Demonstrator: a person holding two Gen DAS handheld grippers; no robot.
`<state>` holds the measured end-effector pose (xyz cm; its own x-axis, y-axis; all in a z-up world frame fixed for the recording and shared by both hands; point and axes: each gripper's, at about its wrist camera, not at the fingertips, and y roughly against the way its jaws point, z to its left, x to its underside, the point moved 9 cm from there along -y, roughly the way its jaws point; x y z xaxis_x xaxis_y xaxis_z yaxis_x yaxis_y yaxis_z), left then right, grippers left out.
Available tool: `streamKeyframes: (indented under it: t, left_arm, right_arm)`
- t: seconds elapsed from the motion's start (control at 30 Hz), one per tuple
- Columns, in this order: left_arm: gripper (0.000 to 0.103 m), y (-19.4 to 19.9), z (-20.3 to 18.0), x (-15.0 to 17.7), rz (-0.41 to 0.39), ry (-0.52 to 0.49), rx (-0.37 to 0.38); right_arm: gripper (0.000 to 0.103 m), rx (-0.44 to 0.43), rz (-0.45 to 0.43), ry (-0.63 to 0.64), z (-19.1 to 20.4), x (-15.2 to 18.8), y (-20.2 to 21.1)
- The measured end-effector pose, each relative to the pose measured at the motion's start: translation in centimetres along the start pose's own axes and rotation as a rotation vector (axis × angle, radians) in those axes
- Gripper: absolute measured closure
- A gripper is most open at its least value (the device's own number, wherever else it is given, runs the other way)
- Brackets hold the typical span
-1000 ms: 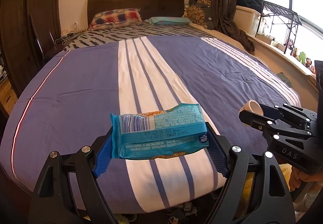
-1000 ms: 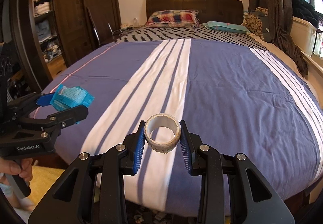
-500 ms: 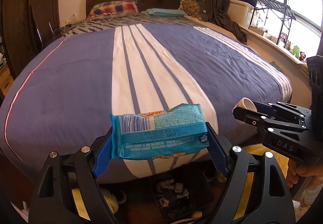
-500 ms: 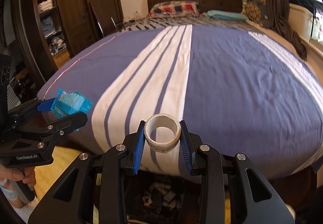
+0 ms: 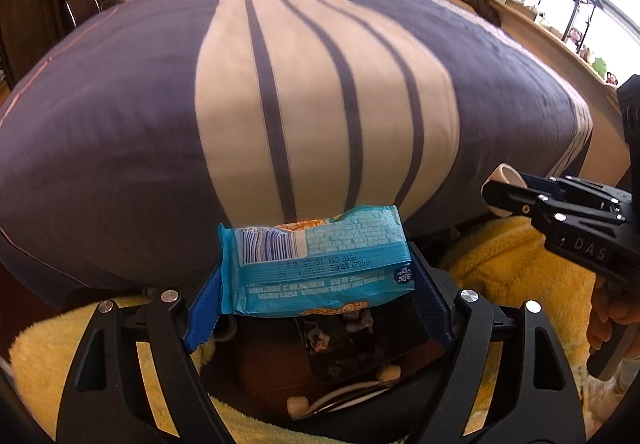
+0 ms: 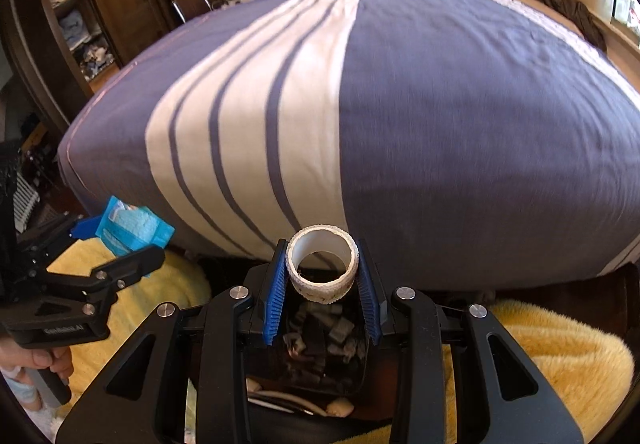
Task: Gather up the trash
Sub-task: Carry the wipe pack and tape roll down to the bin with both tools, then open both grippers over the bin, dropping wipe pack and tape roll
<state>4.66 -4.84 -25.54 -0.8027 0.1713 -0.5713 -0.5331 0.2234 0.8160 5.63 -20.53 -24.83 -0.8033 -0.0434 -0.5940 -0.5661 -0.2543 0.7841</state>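
My left gripper point(image 5: 316, 284) is shut on a blue snack wrapper point(image 5: 316, 260), held crosswise between its blue pads. My right gripper point(image 6: 322, 280) is shut on a white tape roll point(image 6: 322, 268), its hole facing the camera. Both hang past the foot of the bed, over a dark bin point(image 6: 320, 340) on the floor with scraps inside; the bin point(image 5: 352, 344) lies just below the wrapper too. In the left wrist view the right gripper point(image 5: 520, 200) comes in from the right with the tape roll point(image 5: 505, 177). The right wrist view has the left gripper point(image 6: 116, 244) with the wrapper point(image 6: 132, 230) at left.
The bed point(image 5: 120, 132) with a purple cover and white stripes fills the upper part of both views. A yellow fluffy rug point(image 6: 560, 356) lies around the bin. A dark wardrobe point(image 6: 64, 4) stands at left, a window shelf point(image 5: 568, 44) at right.
Both grippers have come down and tilted down past the foot of the bed. The bed has slid up in view, and the bin and yellow rug now show below. Both grips are unchanged.
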Motion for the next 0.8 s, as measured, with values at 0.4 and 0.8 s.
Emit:
streamKeyframes:
  t: [0.4, 0.8]
  left_arm:
    - [0.025, -8.0, 0.2, 6.6, 0.232, 0.017, 0.052]
    - [0.025, -11.7, -0.2, 9.5, 0.369, 0.041, 0.1]
  right_arm:
    - [0.069, -0.01, 0.146, -0.014, 0.7, 4.2, -5.2]
    - [0.069, -0.04, 0.294, -0.053, 0.2, 6.7, -9.9]
